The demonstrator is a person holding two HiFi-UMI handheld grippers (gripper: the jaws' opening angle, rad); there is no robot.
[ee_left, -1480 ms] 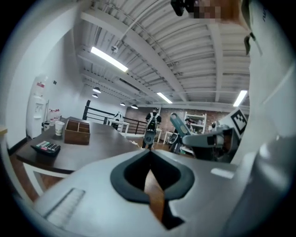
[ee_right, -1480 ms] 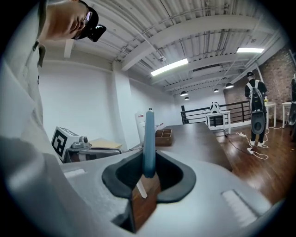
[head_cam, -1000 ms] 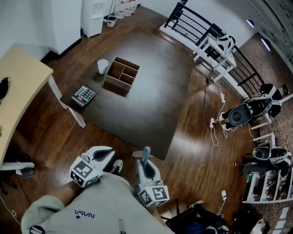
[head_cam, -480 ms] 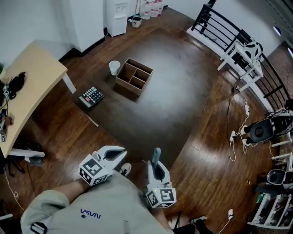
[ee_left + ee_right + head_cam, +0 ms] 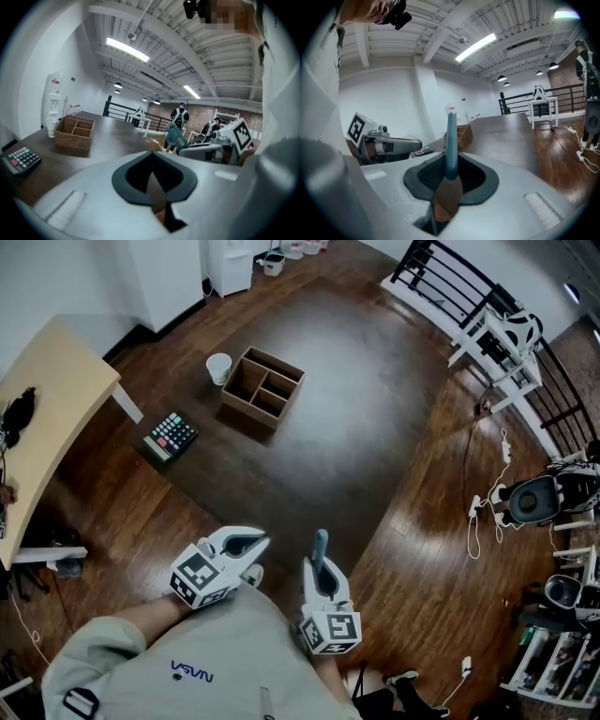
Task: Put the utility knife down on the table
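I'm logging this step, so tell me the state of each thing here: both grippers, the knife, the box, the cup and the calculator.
left gripper: shut, empty
right gripper: shut on utility knife
utility knife: held, off the table
wooden box: open-topped, compartments look empty
paper cup: upright
calculator: keys up

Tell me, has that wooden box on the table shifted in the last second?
No. The wooden box sits just right of the white cup, calculator nearer, as before; only the camera moved.
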